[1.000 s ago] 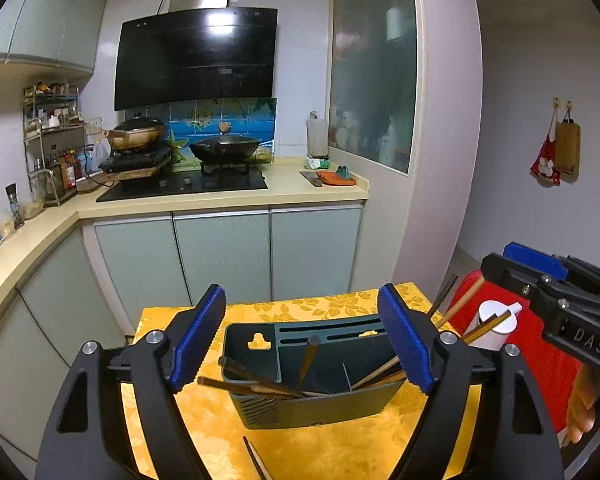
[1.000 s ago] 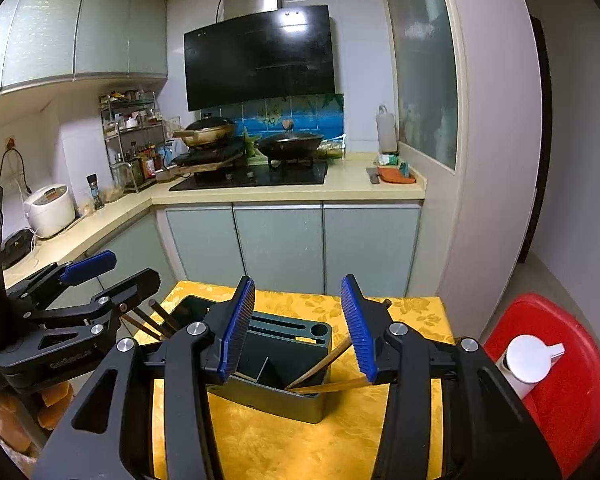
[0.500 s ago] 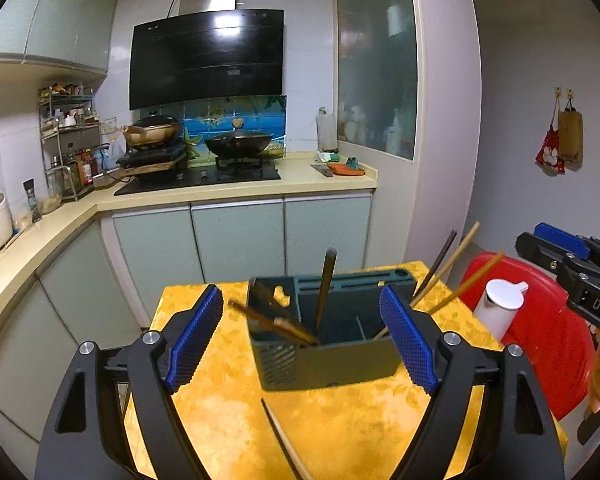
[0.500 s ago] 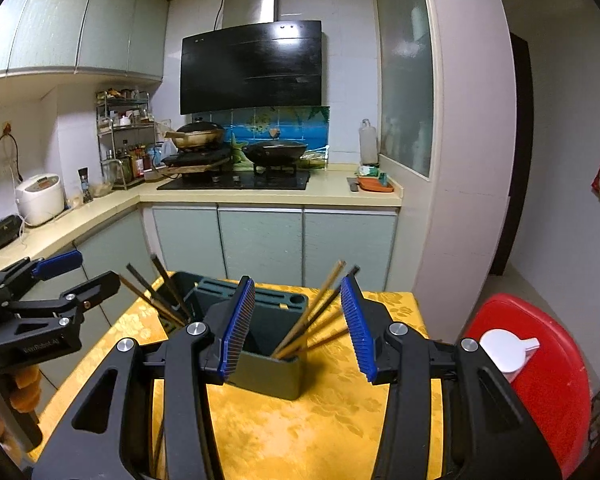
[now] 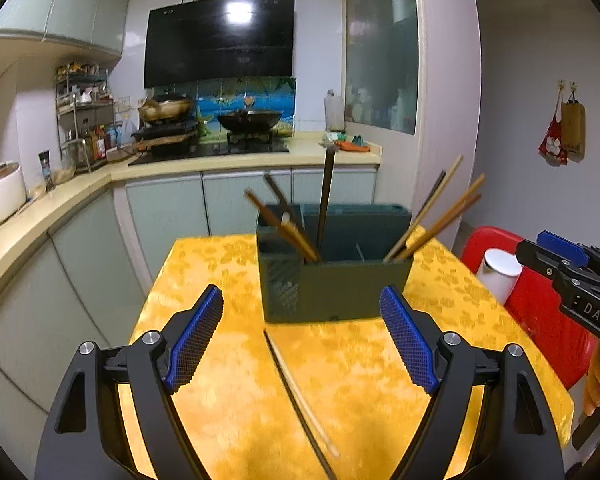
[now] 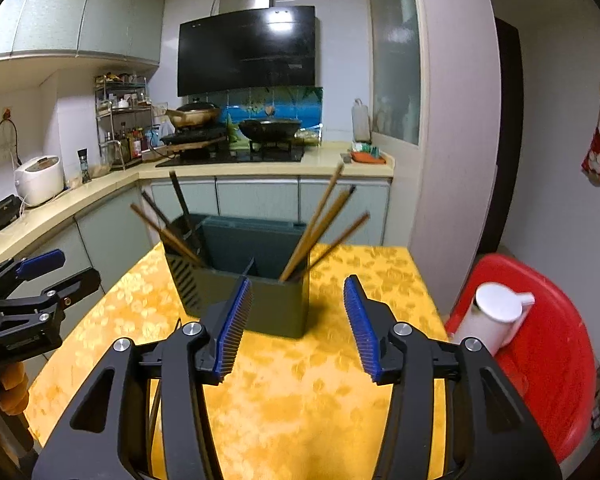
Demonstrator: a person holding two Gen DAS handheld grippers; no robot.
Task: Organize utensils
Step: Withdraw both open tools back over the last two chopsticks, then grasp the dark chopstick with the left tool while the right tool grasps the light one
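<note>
A dark green utensil holder (image 5: 336,276) stands upright on the yellow table (image 5: 228,360), with several chopsticks (image 5: 440,216) sticking out of its compartments. It also shows in the right wrist view (image 6: 244,276). One loose chopstick (image 5: 300,396) lies on the cloth in front of the holder. My left gripper (image 5: 300,340) is open and empty, just short of the holder and above the loose chopstick. My right gripper (image 6: 296,328) is open and empty, close in front of the holder's right end.
A red plastic stool (image 6: 540,344) with a white lidded jug (image 6: 492,320) on it stands right of the table. Kitchen counter (image 5: 60,200) and cabinets run along the left and back. The table edges are near on both sides.
Both grippers have pulled back and dropped lower, away from the holder. The holder now stands upright on the table rather than seen from above. Both stay open.
</note>
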